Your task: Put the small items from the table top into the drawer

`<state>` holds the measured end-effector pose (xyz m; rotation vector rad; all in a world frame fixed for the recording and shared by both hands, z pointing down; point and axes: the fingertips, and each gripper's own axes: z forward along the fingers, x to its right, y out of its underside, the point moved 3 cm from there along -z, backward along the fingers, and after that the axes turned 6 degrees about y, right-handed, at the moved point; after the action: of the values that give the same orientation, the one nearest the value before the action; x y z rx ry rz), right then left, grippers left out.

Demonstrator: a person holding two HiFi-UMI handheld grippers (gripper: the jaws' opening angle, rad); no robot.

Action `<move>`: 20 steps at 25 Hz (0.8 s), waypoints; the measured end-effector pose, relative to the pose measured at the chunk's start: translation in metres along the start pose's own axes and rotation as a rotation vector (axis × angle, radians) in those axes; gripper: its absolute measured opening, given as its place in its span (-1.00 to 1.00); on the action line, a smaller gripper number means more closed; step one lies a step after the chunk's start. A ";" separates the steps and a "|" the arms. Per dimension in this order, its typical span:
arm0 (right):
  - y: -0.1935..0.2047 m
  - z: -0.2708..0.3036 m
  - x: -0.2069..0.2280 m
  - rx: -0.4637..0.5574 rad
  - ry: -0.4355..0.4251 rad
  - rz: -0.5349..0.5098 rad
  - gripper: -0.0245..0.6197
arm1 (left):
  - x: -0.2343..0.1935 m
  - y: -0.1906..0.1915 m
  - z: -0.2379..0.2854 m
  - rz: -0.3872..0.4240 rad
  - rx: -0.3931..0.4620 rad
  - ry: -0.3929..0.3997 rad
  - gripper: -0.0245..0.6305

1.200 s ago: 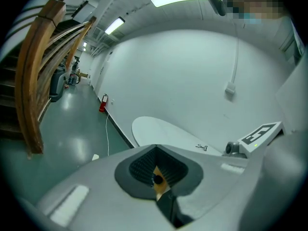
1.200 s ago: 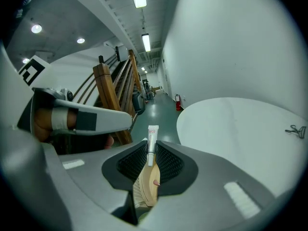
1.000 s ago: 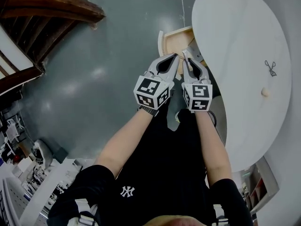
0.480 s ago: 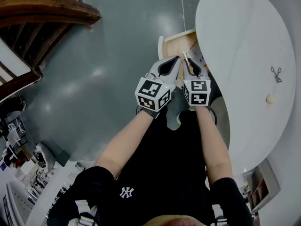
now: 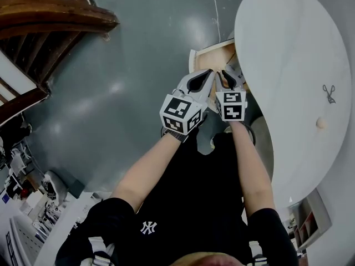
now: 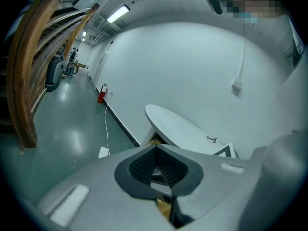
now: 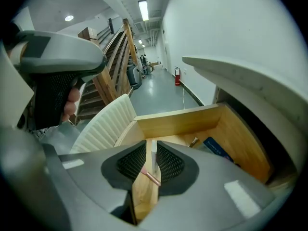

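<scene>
The right gripper (image 7: 151, 153) has ribbed black pads, just eased slightly apart, and pinches a thin pink stick (image 7: 152, 177) above the open box-shaped drawer (image 7: 226, 134) of pale wood, under the round white worktop (image 5: 288, 65). The left gripper (image 6: 157, 160) is closed and empty.

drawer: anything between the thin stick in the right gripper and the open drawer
Nothing visible does. The right gripper, its jaws just opened slightly, holds the thin pink stick over bare wood of the open drawer; a blue item lies off to the side.

Pale wood drawer (image 7: 173, 121), glossy flr (image 5: 127, 54)
</scene>
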<state>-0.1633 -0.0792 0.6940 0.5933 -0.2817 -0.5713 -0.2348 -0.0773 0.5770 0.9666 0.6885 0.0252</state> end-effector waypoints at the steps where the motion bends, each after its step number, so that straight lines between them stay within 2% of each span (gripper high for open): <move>1: 0.000 0.000 0.001 -0.003 -0.002 -0.002 -0.62 | 0.000 0.000 0.001 0.000 -0.002 -0.001 -0.92; 4: -0.001 -0.003 0.002 -0.007 -0.004 -0.003 -0.58 | 0.003 -0.001 0.001 0.002 -0.009 0.000 -0.92; 8: -0.009 -0.022 -0.002 0.009 0.000 0.001 -0.62 | 0.012 -0.009 -0.003 0.005 -0.021 0.009 -0.92; 16: -0.037 -0.099 0.005 0.131 0.026 0.060 -0.84 | 0.057 -0.030 -0.004 0.042 -0.028 0.054 -0.92; 20: -0.045 -0.137 0.023 0.193 0.048 0.096 -0.84 | 0.089 -0.037 0.002 0.075 -0.027 0.086 -0.92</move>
<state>-0.1078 -0.0618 0.5599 0.7743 -0.3210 -0.4391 -0.1738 -0.0728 0.5024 0.9698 0.7289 0.1426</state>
